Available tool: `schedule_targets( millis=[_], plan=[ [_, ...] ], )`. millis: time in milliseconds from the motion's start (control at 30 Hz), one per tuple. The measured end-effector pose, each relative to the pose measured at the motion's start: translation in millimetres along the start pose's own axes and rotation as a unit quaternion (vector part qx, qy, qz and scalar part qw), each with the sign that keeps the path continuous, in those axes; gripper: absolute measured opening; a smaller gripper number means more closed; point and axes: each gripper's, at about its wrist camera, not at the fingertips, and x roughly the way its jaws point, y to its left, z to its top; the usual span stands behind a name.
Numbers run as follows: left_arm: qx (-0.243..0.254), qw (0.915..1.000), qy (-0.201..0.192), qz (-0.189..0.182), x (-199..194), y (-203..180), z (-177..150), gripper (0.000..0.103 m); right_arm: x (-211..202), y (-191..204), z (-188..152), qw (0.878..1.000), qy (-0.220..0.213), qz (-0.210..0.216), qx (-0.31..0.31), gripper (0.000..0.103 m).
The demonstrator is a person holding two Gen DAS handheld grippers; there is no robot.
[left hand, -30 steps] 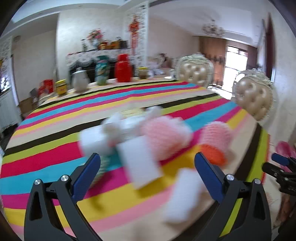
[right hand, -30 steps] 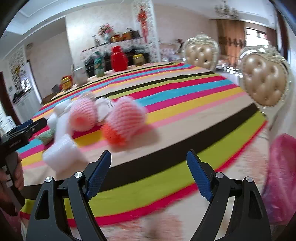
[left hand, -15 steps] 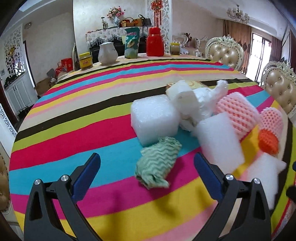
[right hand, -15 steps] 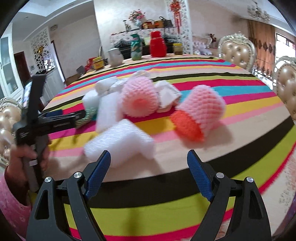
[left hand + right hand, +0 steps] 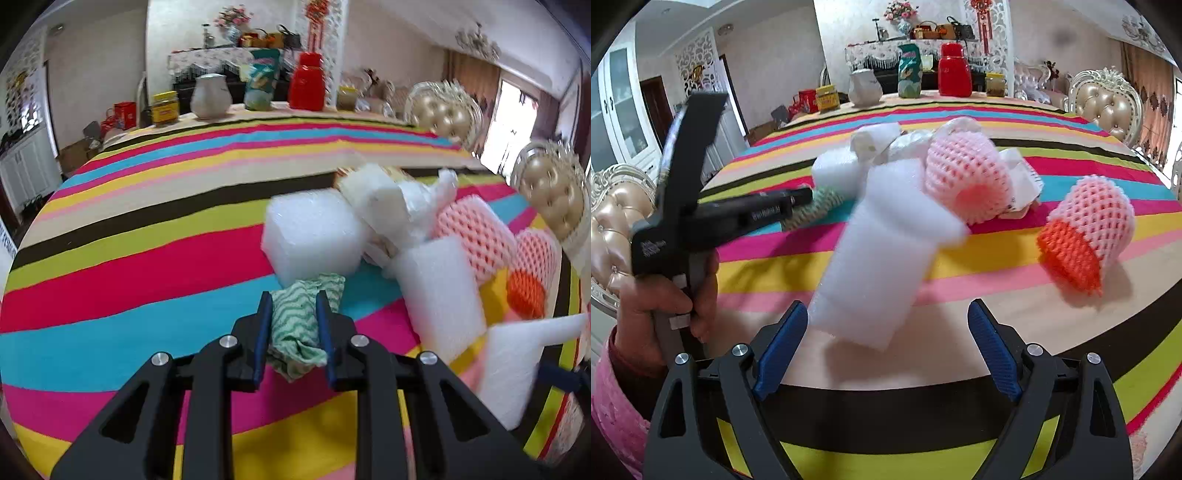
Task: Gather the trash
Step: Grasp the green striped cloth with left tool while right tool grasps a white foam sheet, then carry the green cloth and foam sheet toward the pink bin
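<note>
Left wrist view: the left gripper (image 5: 293, 325) is clamped on the green crumpled wrapper (image 5: 301, 321), which lies on the striped surface (image 5: 147, 258) at six o'clock of a white foam block (image 5: 314, 236).

Right wrist view: the right gripper (image 5: 886, 347) stands wide, jaws opening, empty; a white foam slab (image 5: 882, 251) sits at twelve o'clock.

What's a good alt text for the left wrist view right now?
The left gripper is shut on a crumpled green-and-white cloth lying on a striped tablecloth. Just beyond and to the right lie white foam blocks and pink mesh fruit sleeves; jars and a red container stand at the table's far edge.
</note>
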Motion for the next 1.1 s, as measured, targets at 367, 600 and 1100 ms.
schedule_targets(
  millis=[367, 600, 1100],
  plan=[
    [-0.026, 0.9988, -0.039, 0.015, -18, 8, -1, 0.023, 21, 20, 13, 1.000, 0.011, 0.008, -0.012, 0.084],
    [-0.040, 0.9979, -0.050, 0.013, -21, 14, 1, 0.023, 37, 31, 22, 0.999, 0.023, -0.016, -0.036, 0.075],
    [-0.035, 0.9966, -0.074, 0.010, -28, 12, -1, 0.023, 5, 12, 16, 0.999, -0.034, -0.012, -0.036, 0.057]
  ],
)
